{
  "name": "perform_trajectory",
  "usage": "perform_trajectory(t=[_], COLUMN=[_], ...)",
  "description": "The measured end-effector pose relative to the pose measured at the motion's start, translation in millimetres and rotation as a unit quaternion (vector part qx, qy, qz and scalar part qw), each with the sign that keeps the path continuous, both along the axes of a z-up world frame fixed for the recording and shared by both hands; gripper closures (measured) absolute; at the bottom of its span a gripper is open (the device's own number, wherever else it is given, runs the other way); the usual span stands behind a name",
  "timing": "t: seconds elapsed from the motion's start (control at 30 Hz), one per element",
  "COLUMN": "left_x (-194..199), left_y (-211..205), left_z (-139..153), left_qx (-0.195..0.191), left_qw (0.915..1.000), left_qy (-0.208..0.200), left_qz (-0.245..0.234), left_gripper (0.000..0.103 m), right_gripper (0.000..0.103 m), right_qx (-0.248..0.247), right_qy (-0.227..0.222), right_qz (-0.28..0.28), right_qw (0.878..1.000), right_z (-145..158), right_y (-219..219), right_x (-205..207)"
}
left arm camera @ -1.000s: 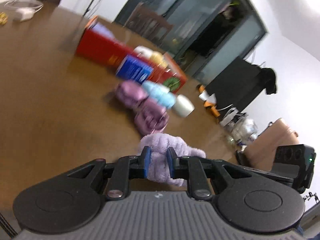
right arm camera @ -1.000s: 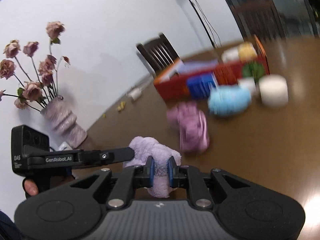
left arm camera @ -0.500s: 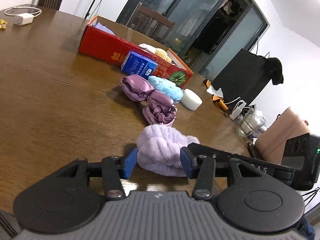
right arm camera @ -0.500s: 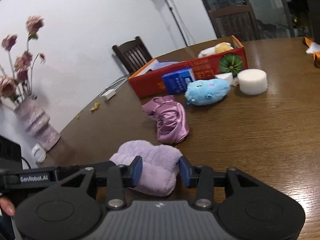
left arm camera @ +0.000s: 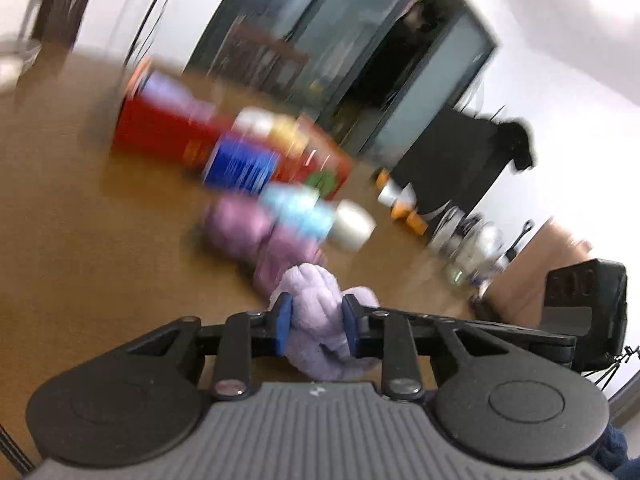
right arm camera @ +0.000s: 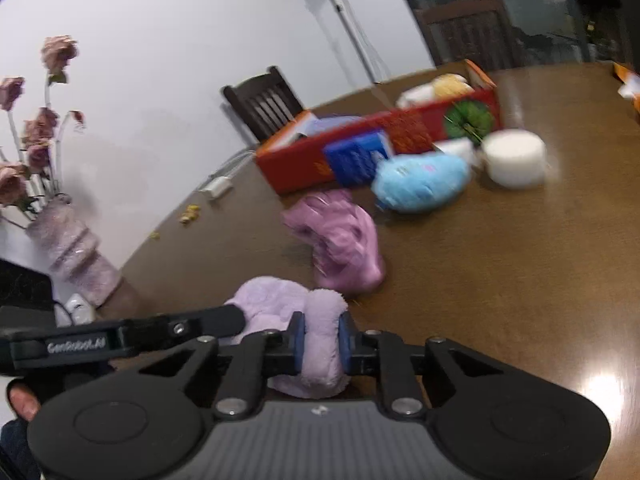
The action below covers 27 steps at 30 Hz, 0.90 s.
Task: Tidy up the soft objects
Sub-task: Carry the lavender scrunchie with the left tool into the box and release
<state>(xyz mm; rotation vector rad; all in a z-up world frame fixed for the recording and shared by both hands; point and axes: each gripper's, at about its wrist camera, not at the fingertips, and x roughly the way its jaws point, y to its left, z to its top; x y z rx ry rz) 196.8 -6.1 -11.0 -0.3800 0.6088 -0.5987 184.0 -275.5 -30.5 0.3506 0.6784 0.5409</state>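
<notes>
A lilac fluffy headband (left arm camera: pixel 320 320) (right arm camera: pixel 288 312) is pinched from both ends. My left gripper (left arm camera: pixel 316 326) is shut on one end, my right gripper (right arm camera: pixel 320 344) on the other, both just above the brown table (right arm camera: pixel 500 280). Beyond lie a mauve satin bonnet (right arm camera: pixel 340 240) (left arm camera: pixel 256 228), a blue plush toy (right arm camera: pixel 420 184) (left arm camera: pixel 296 208), a white foam puck (right arm camera: pixel 514 158) (left arm camera: pixel 352 226) and a red open box (right arm camera: pixel 360 144) (left arm camera: pixel 168 128) holding white and yellow soft things (right arm camera: pixel 436 88). The left view is blurred.
A blue carton (right arm camera: pixel 356 156) leans against the red box. A vase of dried roses (right arm camera: pixel 68 236) stands at the table's left edge. A white charger (right arm camera: pixel 218 188) and small yellow bits (right arm camera: pixel 190 212) lie near the far edge. Chairs (right arm camera: pixel 264 104) stand behind.
Both grippers, open around the headband half a second ago, have closed on it again. Both views have shifted and blurred with motion.
</notes>
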Motion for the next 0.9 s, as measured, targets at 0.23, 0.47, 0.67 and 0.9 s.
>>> perform_trajectory(t=[0.23, 0.47, 0.67, 0.9], left_x=[110.3, 280.1, 335.1, 327.0], left_y=[18.9, 26.3, 12.4, 21.2], left_z=[85.3, 78.7, 34.4, 41.2], left_qx=[0.012, 0.089, 0.236, 0.24], left_qw=[0.9948, 0.9934, 0.9689, 0.9672], left_qy=[-0.101, -0.003, 0.016, -0.008], left_qz=[0.012, 0.071, 0.072, 0.082], left_gripper=[0.076, 0.076, 0.07, 0.057], right_gripper=[0.087, 0.087, 0.086, 0.077], right_qx=[-0.006, -0.036, -0.074, -0.099], right_qy=[-0.112, -0.015, 0.095, 0.118], right_qz=[0.036, 0.056, 0.066, 0.084], right_qw=[0.993, 0.998, 0.99, 0.984], right_z=[94.9, 78.1, 15.1, -6.6], right_y=[11.5, 53.9, 85.9, 101.6], right_x=[118.6, 325.9, 413.3, 422.6])
